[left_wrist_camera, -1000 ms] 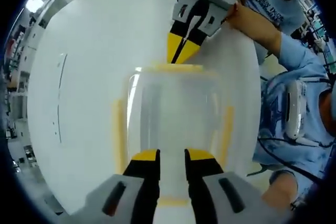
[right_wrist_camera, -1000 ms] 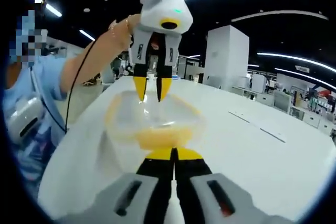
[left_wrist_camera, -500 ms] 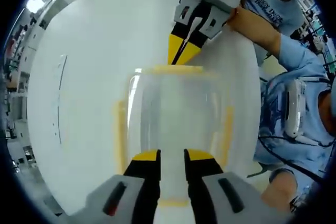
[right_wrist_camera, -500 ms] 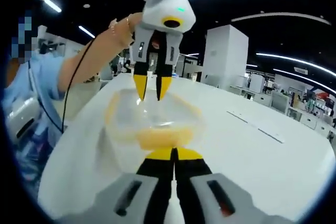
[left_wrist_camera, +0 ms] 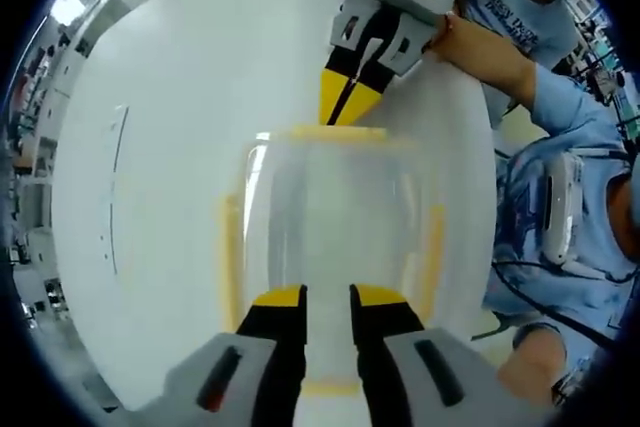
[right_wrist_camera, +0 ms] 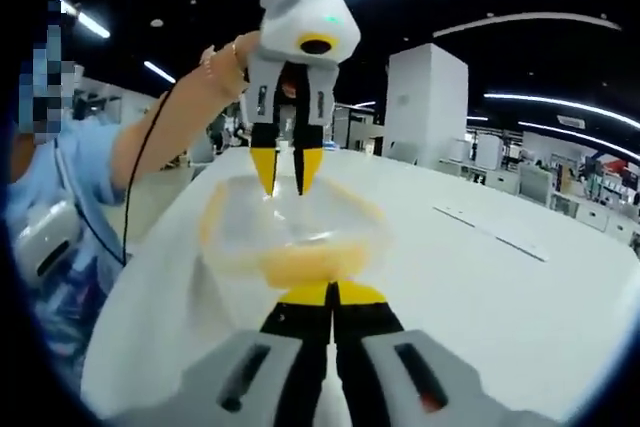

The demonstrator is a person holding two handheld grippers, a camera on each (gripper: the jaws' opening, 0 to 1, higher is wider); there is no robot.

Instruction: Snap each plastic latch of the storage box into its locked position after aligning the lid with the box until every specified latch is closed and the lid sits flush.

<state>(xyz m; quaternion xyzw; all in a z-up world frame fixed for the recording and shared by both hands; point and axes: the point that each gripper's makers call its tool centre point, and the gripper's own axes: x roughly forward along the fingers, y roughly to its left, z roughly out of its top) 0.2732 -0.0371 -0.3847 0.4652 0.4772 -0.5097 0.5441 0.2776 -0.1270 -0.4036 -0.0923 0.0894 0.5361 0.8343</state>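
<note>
A clear storage box with its lid on stands on the white table. Yellow latches run along its sides, its far end and its near end. My left gripper hovers over the near part of the lid, open, with nothing between its jaws. My right gripper comes in from above, shut, its tips touching the far latch. In the right gripper view, the shut right gripper sits at the nearest yellow latch, and the left gripper points down at the box's far rim.
A person in a light blue shirt stands at the table's right edge, arm reaching over it. Bare tabletop lies left of and beyond the box. A white pillar and office furniture stand far behind.
</note>
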